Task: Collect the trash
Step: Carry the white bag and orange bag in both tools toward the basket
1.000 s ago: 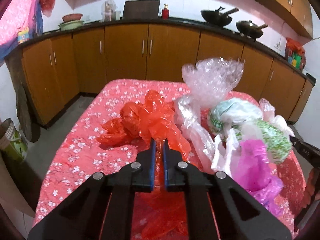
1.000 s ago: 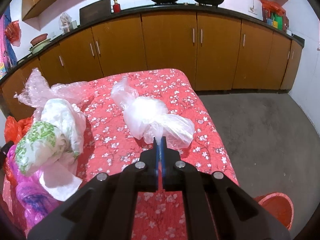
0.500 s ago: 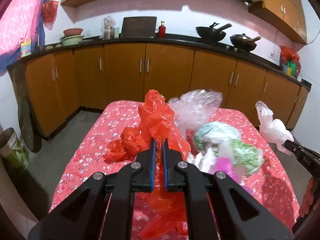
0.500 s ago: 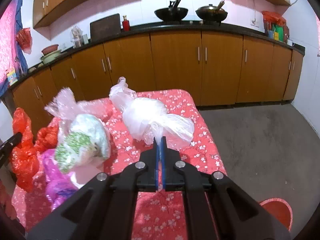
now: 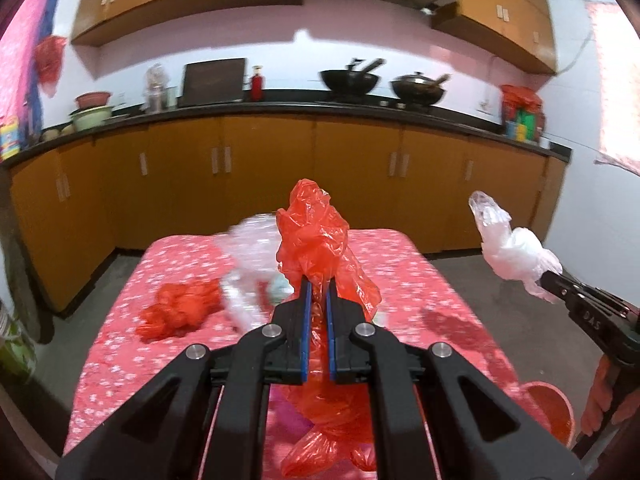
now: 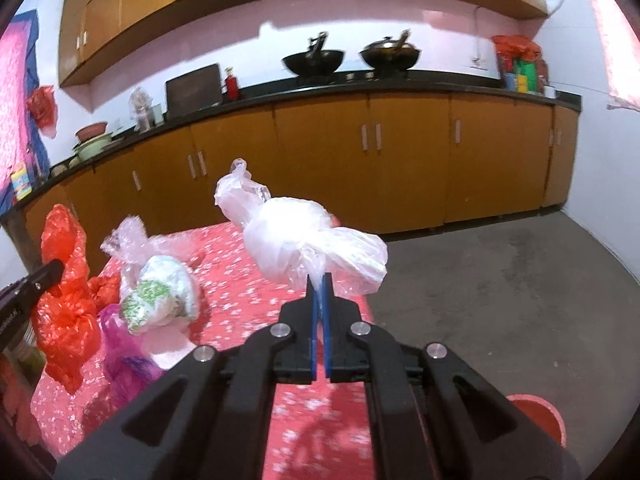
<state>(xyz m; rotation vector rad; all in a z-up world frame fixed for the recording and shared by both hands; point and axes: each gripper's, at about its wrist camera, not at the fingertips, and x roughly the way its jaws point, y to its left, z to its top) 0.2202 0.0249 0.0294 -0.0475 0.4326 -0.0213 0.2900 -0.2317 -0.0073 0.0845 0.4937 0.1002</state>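
Observation:
My left gripper is shut on a crumpled red plastic bag, held up above the table; the same red plastic bag shows at the left of the right wrist view. My right gripper is shut on a clear white plastic bag, also lifted off the table; that clear white plastic bag hangs at the right in the left wrist view. On the red floral tablecloth lie a green-and-white bag, a clear crinkled bag, a purple bag and a second red bag.
A red bucket stands on the floor to the right of the table. Wooden cabinets under a dark counter with two woks run along the far wall. Grey floor lies open to the right.
Both grippers rose and pulled back from the table, each lifting its bag off the cloth. The table now looks farther away and lower in both views.

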